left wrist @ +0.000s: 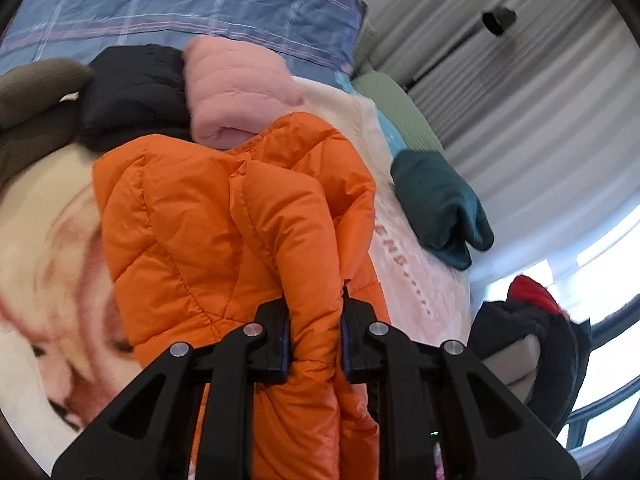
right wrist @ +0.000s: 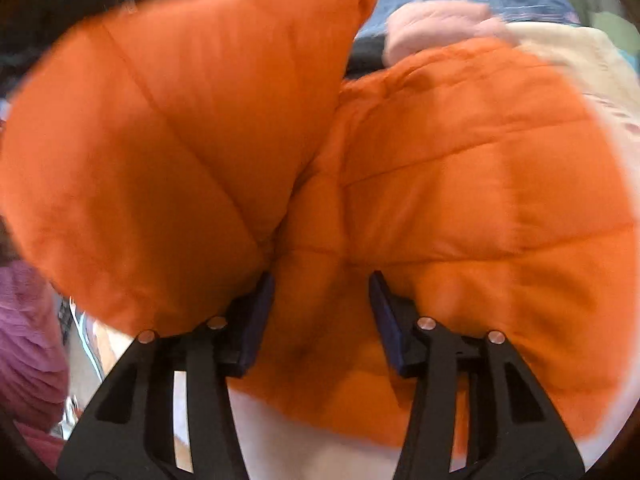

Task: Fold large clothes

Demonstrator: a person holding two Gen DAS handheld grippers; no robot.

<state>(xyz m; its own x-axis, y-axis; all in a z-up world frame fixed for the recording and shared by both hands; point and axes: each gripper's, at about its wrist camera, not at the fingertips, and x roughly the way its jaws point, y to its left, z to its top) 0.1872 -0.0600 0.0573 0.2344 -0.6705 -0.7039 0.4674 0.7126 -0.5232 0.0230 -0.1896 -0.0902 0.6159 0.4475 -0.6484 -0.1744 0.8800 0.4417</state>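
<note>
An orange quilted puffer jacket [left wrist: 208, 208] lies on a cream printed blanket [left wrist: 44, 240] on a bed. My left gripper [left wrist: 314, 320] is shut on a thick fold of the orange jacket, which bulges between the jaws. In the right wrist view the same orange jacket [right wrist: 460, 168] fills most of the frame, blurred. My right gripper [right wrist: 322, 300] has its jaws pressed into a bunched fold of the jacket, with fabric filling the gap between the pads.
A pink garment [left wrist: 232, 88], a black one [left wrist: 136, 88] and a brown one [left wrist: 36, 96] are piled beyond the jacket. A dark teal garment [left wrist: 440, 204] lies at the bed's right edge. A blue plaid cover [left wrist: 180, 0], grey curtains [left wrist: 520, 92] and a clothes-draped chair [left wrist: 532, 328] surround it.
</note>
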